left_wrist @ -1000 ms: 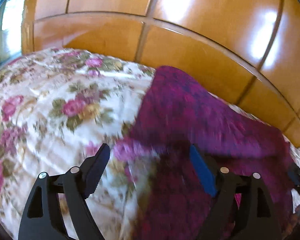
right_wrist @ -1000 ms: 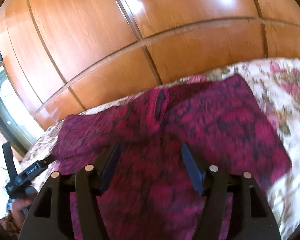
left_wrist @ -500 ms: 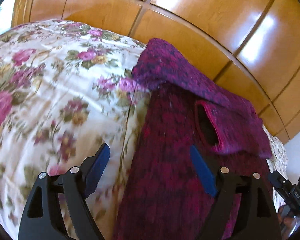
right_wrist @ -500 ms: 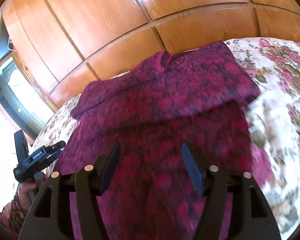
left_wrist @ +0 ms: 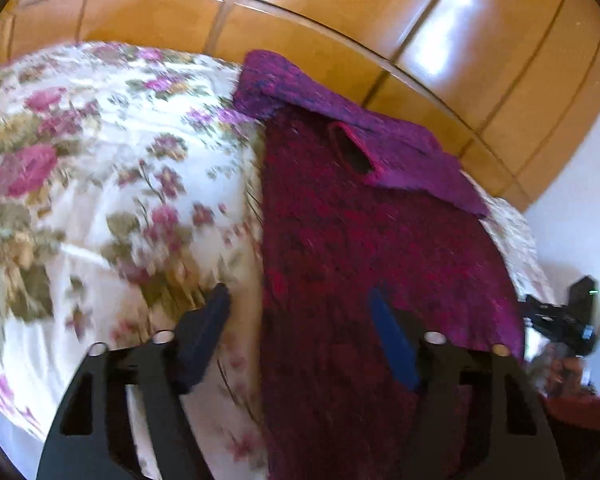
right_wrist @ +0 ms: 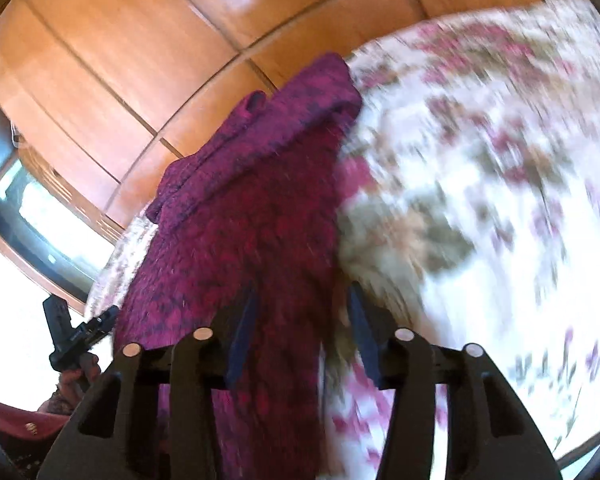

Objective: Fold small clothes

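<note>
A magenta knitted garment (left_wrist: 372, 248) lies lengthwise on a floral bedspread (left_wrist: 112, 184), its far end folded over, with a pink-rimmed opening (left_wrist: 352, 152) showing. My left gripper (left_wrist: 300, 300) hovers low over the garment's left edge. Its jaws are closing, with that edge between them and a gap still visible. In the right wrist view the same garment (right_wrist: 240, 220) runs away from me. My right gripper (right_wrist: 302, 296) straddles its right edge, jaws closing but still apart. Each view shows the other gripper (left_wrist: 560, 320) (right_wrist: 72, 332) at the side, in a person's hand.
Glossy wooden wardrobe panels (left_wrist: 340, 20) rise just behind the bed. A white wall (left_wrist: 580, 180) stands at the right of the left wrist view, a bright window (right_wrist: 28, 216) at the left of the right wrist view. The bedspread (right_wrist: 480, 200) spreads wide beside the garment.
Both grippers slid back along the garment toward its near end and out to its side edges. Both pairs of jaws stand narrower than before, the right ones markedly so.
</note>
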Available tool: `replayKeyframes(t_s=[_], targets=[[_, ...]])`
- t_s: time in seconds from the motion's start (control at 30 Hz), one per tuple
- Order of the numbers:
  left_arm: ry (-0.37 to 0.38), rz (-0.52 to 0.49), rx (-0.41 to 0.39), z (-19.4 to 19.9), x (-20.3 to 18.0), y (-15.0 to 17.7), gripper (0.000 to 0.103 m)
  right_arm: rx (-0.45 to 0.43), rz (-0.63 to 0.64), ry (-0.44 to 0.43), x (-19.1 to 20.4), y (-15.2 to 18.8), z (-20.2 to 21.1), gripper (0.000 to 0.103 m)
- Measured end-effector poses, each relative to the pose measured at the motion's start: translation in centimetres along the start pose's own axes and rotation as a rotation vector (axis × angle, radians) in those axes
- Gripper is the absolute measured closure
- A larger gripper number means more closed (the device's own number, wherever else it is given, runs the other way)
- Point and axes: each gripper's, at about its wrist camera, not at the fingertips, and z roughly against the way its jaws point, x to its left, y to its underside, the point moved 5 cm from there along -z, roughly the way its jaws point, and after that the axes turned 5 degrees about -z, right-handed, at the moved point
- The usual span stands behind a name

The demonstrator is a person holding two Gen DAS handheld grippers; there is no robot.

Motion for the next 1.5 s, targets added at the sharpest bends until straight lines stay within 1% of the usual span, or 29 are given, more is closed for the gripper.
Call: replayKeyframes(t_s=[0.03,0.07,0.1,0.13,0.23,0.33,0.4,0.47,0.5,0.6,0.67,0.73,0.8,0.83,0.87,0.9,0.93,0.97,1.0,1.03,1.1,1.17,1.27,1.37,1.5], targets=[[0.038,0.012,0.009,0.3,-0.1,0.4,0.038,-0.006,-0.017,-0.023,-0.4,0.6,0.4,0.061],[0.057,0.02,0.016,0.5,-0.2,0.8,0.039,-0.009,-0.029,-0.04,-0.5,0.7,0.7,0.062],[0.078,0.024,0.029,0.7,-0.2,1.5,0.042,-0.005,-0.052,-0.082,-0.7,1.1,0.9,0.062],[0.086,0.021,0.035,0.9,-0.3,1.9,0.043,0.008,-0.065,-0.112,-0.6,1.4,1.0,0.062],[0.128,-0.002,0.065,1.5,-0.7,3.1,0.043,0.085,-0.07,-0.163,-0.2,2.6,0.5,0.062],[0.172,0.008,0.09,2.1,-0.6,4.0,0.043,0.13,-0.095,-0.2,-0.5,3.9,0.3,0.062],[0.237,0.066,0.104,2.4,-0.3,4.7,0.043,0.144,-0.118,-0.227,-0.7,4.5,0.3,0.062],[0.315,0.146,0.151,1.9,-0.1,5.4,0.043,0.156,-0.123,-0.237,-0.6,5.1,0.4,0.062],[0.336,0.156,0.163,1.7,-0.3,5.7,0.043,0.159,-0.118,-0.238,-0.5,5.2,0.4,0.062],[0.367,0.151,0.176,1.2,-0.9,5.8,0.043,0.191,-0.092,-0.247,-0.1,6.0,0.2,0.062],[0.411,0.195,0.2,0.8,-0.7,6.1,0.043,0.218,-0.093,-0.266,-0.1,6.5,0.0,0.062],[0.472,0.252,0.254,0.1,-0.9,6.8,0.043,0.27,-0.144,-0.31,-0.6,7.4,-0.3,0.062],[0.497,0.249,0.312,-0.5,-1.6,7.7,0.043,0.284,-0.162,-0.328,-0.9,7.8,-0.6,0.062],[0.491,0.215,0.351,-1.1,-2.4,8.4,0.043,0.287,-0.157,-0.319,-0.7,7.9,-0.7,0.064],[0.475,0.181,0.373,-1.5,-3.0,8.7,0.043,0.283,-0.147,-0.307,-0.5,7.7,-0.9,0.073],[0.465,0.166,0.376,-1.7,-3.3,8.6,0.046,0.274,-0.119,-0.301,-0.1,7.5,-0.9,0.081],[0.475,0.164,0.372,-1.7,-3.7,8.4,0.061,0.268,-0.103,-0.306,0.3,7.3,-0.7,0.082],[0.49,0.166,0.358,-1.4,-3.9,8.0,0.065,0.255,-0.078,-0.317,0.8,7.0,-0.4,0.083],[0.499,0.163,0.332,-1.0,-4.1,7.4,0.065,0.229,-0.047,-0.341,1.5,6.4,0.3,0.084],[0.52,0.149,0.292,-0.2,-4.4,6.6,0.068,0.217,-0.034,-0.354,2.0,6.1,0.6,0.084],[0.543,0.119,0.22,1.2,-5.0,5.2,0.068,0.18,-0.009,-0.385,2.9,5.0,1.3,0.084],[0.561,0.111,0.158,2.4,-5.4,3.7,0.071,0.154,-0.01,-0.422,3.6,4.2,1.5,0.084],[0.603,0.12,0.057,4.4,-5.9,1.8,0.074,0.097,-0.008,-0.522,5.3,2.4,2.6,0.085],[0.63,0.096,-0.033,6.7,-6.6,0.5,0.076,0.042,-0.005,-0.607,6.6,1.3,3.9,0.085],[0.663,0.071,-0.136,9.8,-7.6,-1.0,0.086,-0.014,-0.024,-0.676,7.6,0.1,5.4,0.086]])
